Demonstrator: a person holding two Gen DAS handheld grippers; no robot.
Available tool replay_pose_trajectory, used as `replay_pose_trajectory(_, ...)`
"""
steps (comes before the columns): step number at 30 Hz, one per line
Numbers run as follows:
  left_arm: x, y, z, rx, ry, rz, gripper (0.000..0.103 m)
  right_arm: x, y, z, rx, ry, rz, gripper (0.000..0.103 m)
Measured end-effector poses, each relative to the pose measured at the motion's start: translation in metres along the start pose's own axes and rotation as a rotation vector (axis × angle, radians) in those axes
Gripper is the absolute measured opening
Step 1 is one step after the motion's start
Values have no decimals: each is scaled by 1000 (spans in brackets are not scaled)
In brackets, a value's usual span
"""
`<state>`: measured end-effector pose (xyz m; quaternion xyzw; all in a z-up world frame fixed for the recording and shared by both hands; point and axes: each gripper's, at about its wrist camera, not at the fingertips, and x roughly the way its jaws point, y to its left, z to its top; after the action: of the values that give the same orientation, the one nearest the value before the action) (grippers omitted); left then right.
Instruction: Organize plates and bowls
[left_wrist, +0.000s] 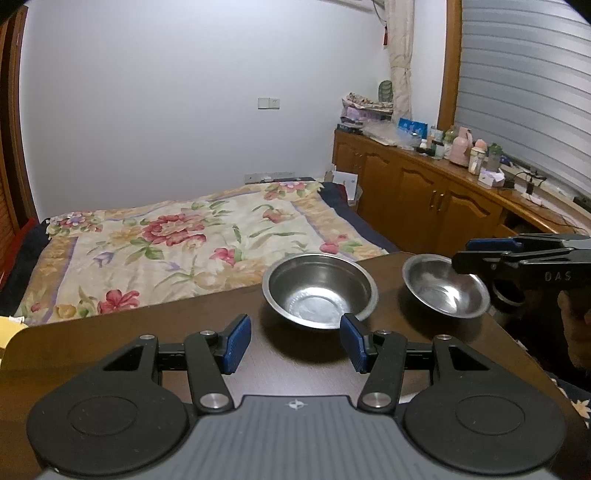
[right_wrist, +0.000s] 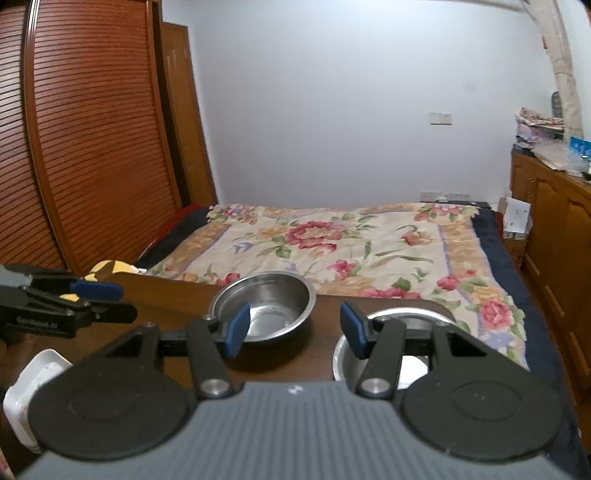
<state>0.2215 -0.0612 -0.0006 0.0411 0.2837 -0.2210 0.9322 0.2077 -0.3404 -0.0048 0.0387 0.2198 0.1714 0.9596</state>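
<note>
Both tongs hover empty over the two steel bowls.

The left gripper (left_wrist: 295, 338), jaws half open on nothing, has the larger steel bowl (left_wrist: 319, 290) just ahead at twelve o'clock. The right gripper (right_wrist: 293, 328), likewise half open and empty, has the smaller steel bowl (right_wrist: 391, 347) beneath it at four o'clock on the wooden table (left_wrist: 110, 339); each hand seems nearest its own bowl.

two bowls, one (left_wrist: 319, 291) left of the other (left_wrist: 445, 291), sit on a table (left_wrist: 110, 332) before a bed (left_wrist: 184, 243).
</note>
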Motion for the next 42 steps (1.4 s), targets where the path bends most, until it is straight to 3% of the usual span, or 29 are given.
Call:
replay_pose_trajectory(23, 79, 24, 23, 0, 75, 20, 56, 90, -9, 18, -19, 126, 16, 55)
replay_pose_trajectory(34, 110, 30, 22, -38, 128, -12, 55, 108, -3, 13, -44, 189, 32, 55)
replay_pose_trajectory(38, 115, 32, 21, -60, 146, -21, 49, 112, -1, 12, -53, 215, 38, 55)
replay_pose_trajectory(42, 116, 31, 20, -61, 156, -21, 49, 114, 3, 10, -62, 234, 51, 55)
